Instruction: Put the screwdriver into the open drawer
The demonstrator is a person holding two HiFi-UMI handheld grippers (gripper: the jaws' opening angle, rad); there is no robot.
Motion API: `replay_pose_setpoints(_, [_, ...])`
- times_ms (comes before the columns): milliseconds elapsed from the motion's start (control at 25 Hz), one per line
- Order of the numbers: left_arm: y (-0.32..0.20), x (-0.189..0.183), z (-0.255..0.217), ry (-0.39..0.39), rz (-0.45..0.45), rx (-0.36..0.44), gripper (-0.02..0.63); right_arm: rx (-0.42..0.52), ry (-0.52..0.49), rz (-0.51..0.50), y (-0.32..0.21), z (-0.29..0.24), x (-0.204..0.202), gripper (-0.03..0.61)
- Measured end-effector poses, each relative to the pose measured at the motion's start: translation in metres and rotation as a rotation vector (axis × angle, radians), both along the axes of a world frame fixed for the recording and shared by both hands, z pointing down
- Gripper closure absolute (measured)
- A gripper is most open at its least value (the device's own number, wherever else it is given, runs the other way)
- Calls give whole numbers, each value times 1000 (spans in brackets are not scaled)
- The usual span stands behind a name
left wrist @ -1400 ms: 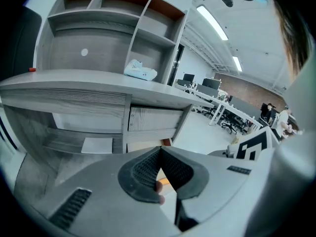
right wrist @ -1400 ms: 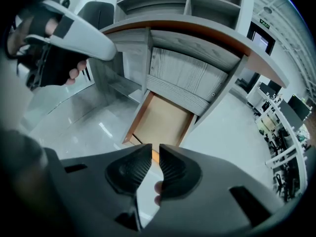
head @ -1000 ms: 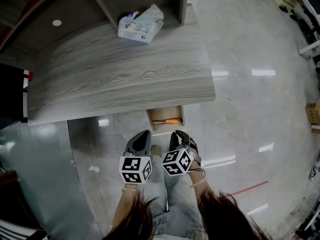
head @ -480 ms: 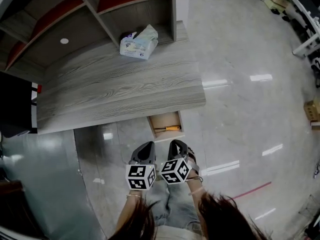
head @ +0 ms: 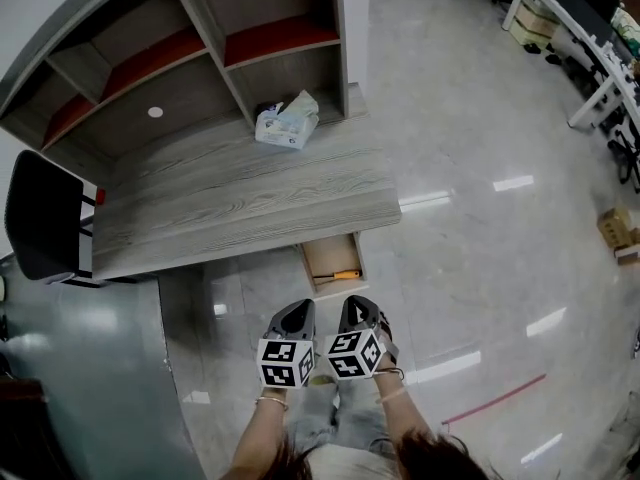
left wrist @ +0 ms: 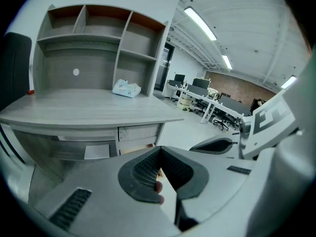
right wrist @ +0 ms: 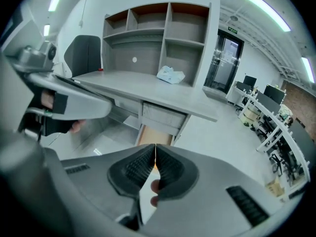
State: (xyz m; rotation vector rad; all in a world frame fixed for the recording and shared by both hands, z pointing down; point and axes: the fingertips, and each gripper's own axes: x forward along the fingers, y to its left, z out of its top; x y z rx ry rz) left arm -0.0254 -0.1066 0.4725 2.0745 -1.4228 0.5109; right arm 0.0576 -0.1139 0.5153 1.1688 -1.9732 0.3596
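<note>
The screwdriver (head: 344, 275), with its orange handle, lies inside the open drawer (head: 322, 254) that sticks out from under the grey wooden desk (head: 240, 203). Both grippers hang side by side over the floor, nearer to me than the drawer and apart from it. My left gripper (head: 297, 310) is shut with nothing in it, and my right gripper (head: 357, 304) is shut and empty too. The left gripper view shows the left gripper (left wrist: 159, 151) with jaws together, the drawer (left wrist: 134, 144) just beyond. In the right gripper view the right gripper (right wrist: 155, 147) points at the drawer (right wrist: 149, 134).
A pack of tissues (head: 287, 121) lies at the back of the desk under a shelf unit (head: 200, 48). A black chair (head: 42, 218) stands at the desk's left end. Glossy floor spreads to the right; office desks (head: 590, 28) stand far right.
The head view has pulled back and tilted up, so more of the shelf unit and the chair show. Both grippers stay shut and close together; the screwdriver stays in the drawer.
</note>
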Motion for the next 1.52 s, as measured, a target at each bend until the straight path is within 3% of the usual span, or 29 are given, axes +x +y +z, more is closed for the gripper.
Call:
replay_pose_setpoints(600, [37,-9,-66,1,67,82,604,107,-6,118,36,-84,11,549])
replay_pose_setpoints(1520, [108,-35,-128,67,95,224,604,248,-3,124,119,-163,-15,551])
